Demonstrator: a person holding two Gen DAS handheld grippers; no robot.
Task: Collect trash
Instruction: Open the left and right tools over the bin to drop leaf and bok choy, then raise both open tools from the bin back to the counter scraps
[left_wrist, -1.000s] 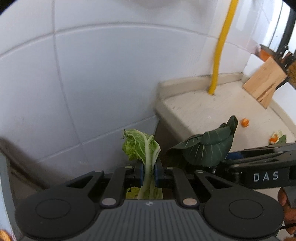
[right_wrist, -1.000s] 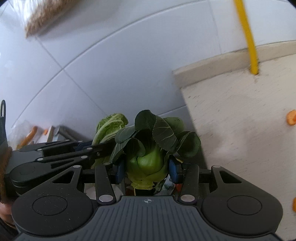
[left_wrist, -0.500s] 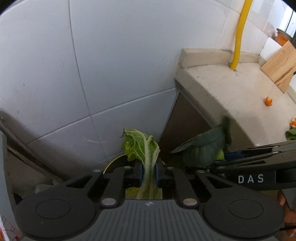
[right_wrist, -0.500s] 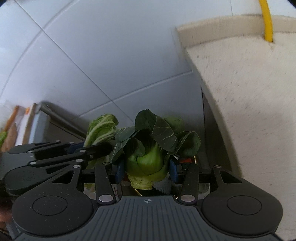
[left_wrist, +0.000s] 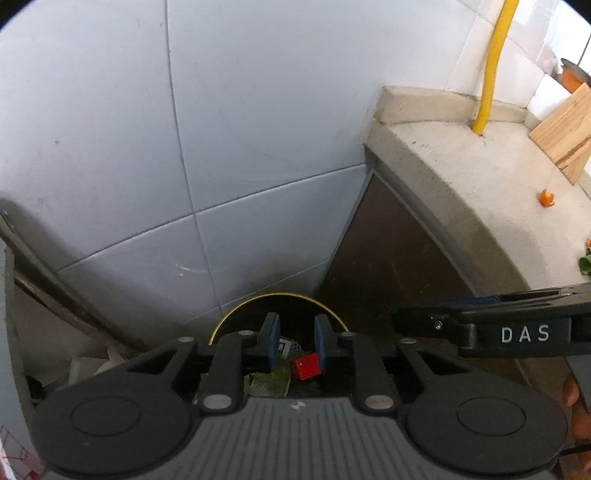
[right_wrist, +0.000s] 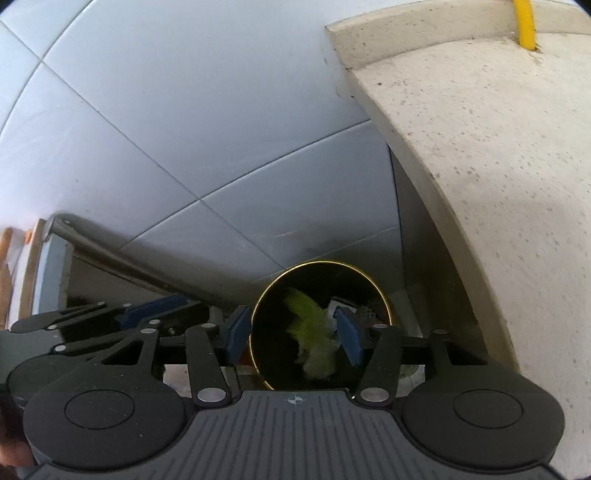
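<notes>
Tiled corner beside counter (right_wrist: 480, 147): dark bin (right_wrist: 380, 295) holds greens (right_wrist: 314, 332), red box (left_wrist: 304, 365); both tongs (left_wrist: 295, 345) (right_wrist: 291, 336) opening, empty.

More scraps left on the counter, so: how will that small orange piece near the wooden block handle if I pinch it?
The orange piece looks small and rounded, so it may roll or skid on the smooth counter. It is probably light. Soft or firm cannot be told.

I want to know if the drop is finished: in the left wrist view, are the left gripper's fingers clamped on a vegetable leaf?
No, the left gripper is opening with nothing between its fingers, only the bin below.
</notes>
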